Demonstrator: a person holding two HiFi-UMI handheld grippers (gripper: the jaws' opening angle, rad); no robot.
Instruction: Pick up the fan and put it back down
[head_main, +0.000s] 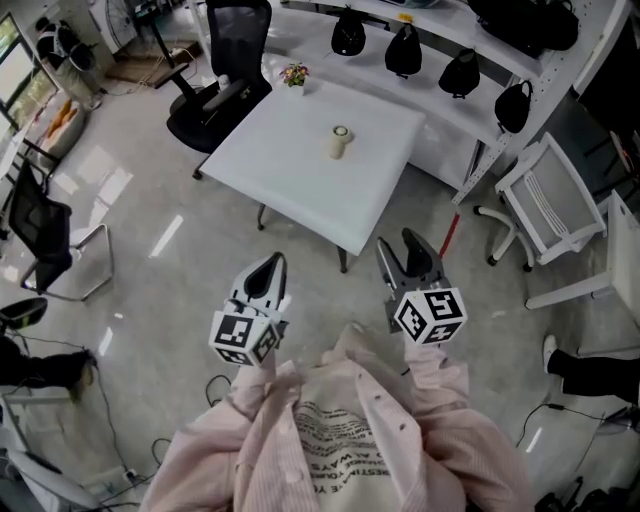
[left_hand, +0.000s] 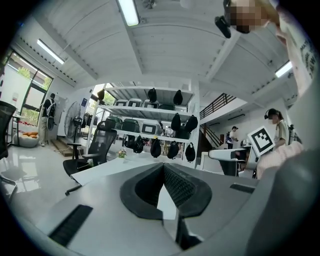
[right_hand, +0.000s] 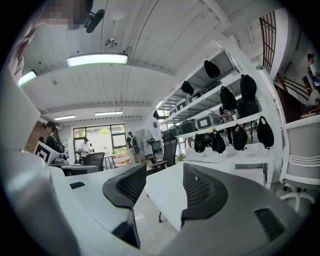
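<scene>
A small beige fan (head_main: 341, 142) stands upright near the middle of the white table (head_main: 300, 170) in the head view. Both grippers hover over the floor in front of the table, well short of the fan. My left gripper (head_main: 270, 268) has its jaws together with nothing between them, and the left gripper view shows the left gripper (left_hand: 163, 167) aimed at the table (left_hand: 112, 167). My right gripper (head_main: 405, 255) is open and empty. In the right gripper view, the right gripper (right_hand: 165, 187) frames the table's near corner (right_hand: 165, 197). Neither gripper view shows the fan.
A small potted plant (head_main: 294, 74) sits at the table's far edge. A black office chair (head_main: 220, 70) stands behind the table, a white chair (head_main: 545, 205) to its right, and another black chair (head_main: 40, 235) at far left. Shelves with black bags (head_main: 460, 70) line the back.
</scene>
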